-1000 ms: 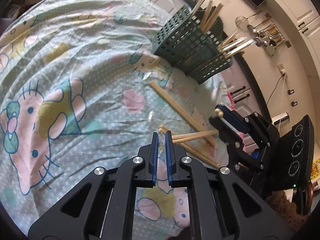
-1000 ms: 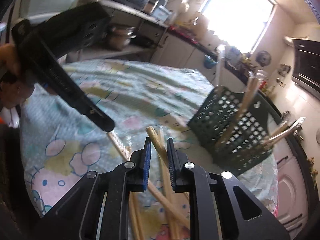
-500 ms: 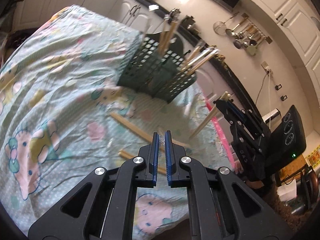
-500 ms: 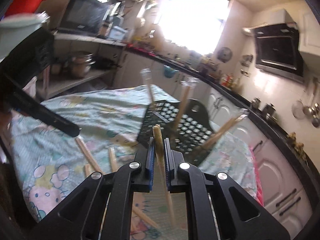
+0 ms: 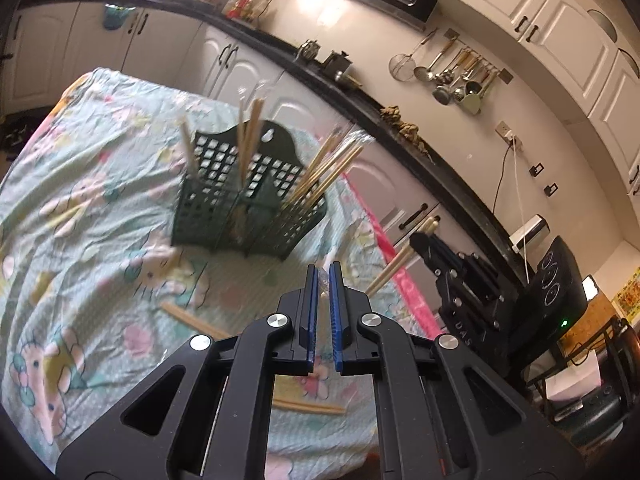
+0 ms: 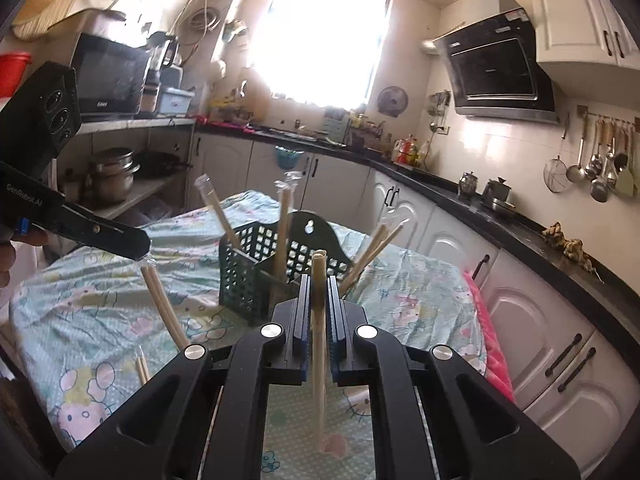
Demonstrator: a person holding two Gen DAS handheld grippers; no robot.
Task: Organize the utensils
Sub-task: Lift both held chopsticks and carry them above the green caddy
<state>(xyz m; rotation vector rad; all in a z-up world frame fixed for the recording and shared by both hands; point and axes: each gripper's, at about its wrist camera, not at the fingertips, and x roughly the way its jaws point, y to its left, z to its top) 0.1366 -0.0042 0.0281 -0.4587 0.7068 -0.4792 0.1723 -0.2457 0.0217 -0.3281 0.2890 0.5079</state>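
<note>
Both grippers have been raised off the table since a second ago; the chopstick pairs that were at cloth level are now carried in the air, and the basket is seen from higher up.

The left gripper [image 5: 324, 276] is clamped on a crinkled clear plastic wrapper end [image 5: 323, 286], with almost no gap left between the blue pads. In the right wrist view a pair of pale wooden chopsticks [image 6: 162, 304] is seen hanging from that gripper's tip [image 6: 142, 249], tilted, with its lower end behind the right gripper's body.

The right gripper [image 6: 318, 280] is closed on another pair of pale wooden chopsticks [image 6: 318, 344], held nearly upright; the top is seen above the pads, the lower end below them over the cloth. Wrapping on this pair cannot be made out.

The dark green perforated plastic utensil basket [image 5: 248, 208] is stood on the pale blue cartoon-print tablecloth [image 5: 80, 184], ahead of both grippers. Wrapped chopstick pairs are held in its compartments, leaning outward.

Loose chopsticks [image 5: 192, 320] are left lying flat on the cloth near the left gripper, well apart from the basket.
</note>
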